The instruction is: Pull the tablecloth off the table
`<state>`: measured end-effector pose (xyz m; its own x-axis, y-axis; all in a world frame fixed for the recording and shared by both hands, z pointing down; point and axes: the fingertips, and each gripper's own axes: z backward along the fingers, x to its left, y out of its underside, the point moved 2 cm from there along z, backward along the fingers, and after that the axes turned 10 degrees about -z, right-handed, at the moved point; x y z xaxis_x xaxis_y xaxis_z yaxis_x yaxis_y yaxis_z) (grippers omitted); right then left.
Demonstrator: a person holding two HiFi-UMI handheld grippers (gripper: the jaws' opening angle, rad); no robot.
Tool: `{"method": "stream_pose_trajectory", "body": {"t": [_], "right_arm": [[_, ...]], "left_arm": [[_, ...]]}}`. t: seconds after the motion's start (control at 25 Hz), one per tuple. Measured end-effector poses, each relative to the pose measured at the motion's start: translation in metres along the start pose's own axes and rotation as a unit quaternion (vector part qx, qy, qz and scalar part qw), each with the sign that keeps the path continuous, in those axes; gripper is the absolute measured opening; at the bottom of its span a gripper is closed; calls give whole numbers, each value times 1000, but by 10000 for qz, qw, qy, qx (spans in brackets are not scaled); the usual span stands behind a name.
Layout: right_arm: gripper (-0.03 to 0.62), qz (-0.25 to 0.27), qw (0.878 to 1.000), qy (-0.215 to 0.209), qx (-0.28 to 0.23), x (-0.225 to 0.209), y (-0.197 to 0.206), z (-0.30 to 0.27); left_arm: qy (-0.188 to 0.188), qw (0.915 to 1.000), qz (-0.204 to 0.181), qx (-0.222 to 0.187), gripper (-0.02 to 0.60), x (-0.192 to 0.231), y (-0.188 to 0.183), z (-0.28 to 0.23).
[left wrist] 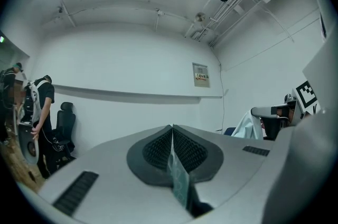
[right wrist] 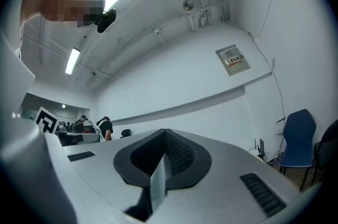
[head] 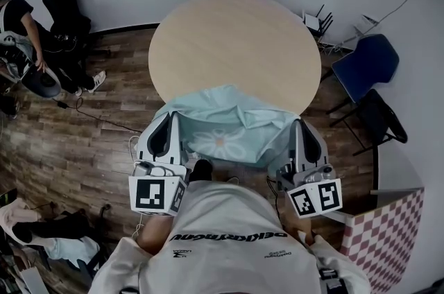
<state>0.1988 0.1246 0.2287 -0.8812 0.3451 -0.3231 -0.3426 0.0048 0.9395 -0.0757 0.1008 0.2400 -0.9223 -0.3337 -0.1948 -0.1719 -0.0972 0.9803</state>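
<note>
Head view, looking steeply down: a round, pale wooden tabletop [head: 236,36] is seen with most of its surface bare. A light teal tablecloth [head: 229,123] with a white flower print is bunched at the near rim. Only its far fold lies on the tabletop, and the rest is stretched off the rim toward the person, between the two tongs.

The left tongs [head: 172,118] are seen at the cloth's left corner and the right tongs [head: 300,125] at its right corner. Each carries a cube with black and white square markers. The person's white printed shirt [head: 222,237] fills the bottom of the view.

In the left gripper view, the left tongs [left wrist: 172,136] are closed tight, with a thin strip of the teal tablecloth [left wrist: 178,180] pinched between the ribbed pads [left wrist: 156,149]. In the right gripper view, the right tongs [right wrist: 165,138] are likewise closed tight, with a pale fold of the tablecloth [right wrist: 157,183] clamped between them. Both of these views are tilted up toward white walls and ceiling lights.

A dark wood-plank floor [head: 83,140] is seen around the table. A blue chair [head: 368,64] and a black chair [head: 385,116] stand to the right of it. A red and white checkered panel [head: 385,237] is seen at the lower right. Another person [head: 28,43] in dark clothing is seen at the far left, well apart from the table.
</note>
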Motion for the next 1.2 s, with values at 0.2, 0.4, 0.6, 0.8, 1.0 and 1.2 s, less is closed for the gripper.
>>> {"method": "stream_pose_trajectory", "body": {"t": [0.2,0.4,0.6,0.8,1.0,1.2], "right_arm": [[35,52,9999,23,90,3,8,3],[35,94,9999,42,78,6,9,9],[35,50,9997,104,238,2,27,15],[35,-20,9992,173,349,-1,42,21],[35,-11,9991,209,366,-5,46,26],[35,-53,9990,221,385,-13,44,20]], "left_arm": [[-62,10000,22,58,14,-3,4,10],[-101,9999,-10,45,14,-5,2,20],[-42,9998,22,187,14,-16,18,22],[-22,9995,77,308,14,-22,32,25],[-27,9993,123,351,14,-27,38,28],[-62,9991,115,392,14,-30,37,20]]}}
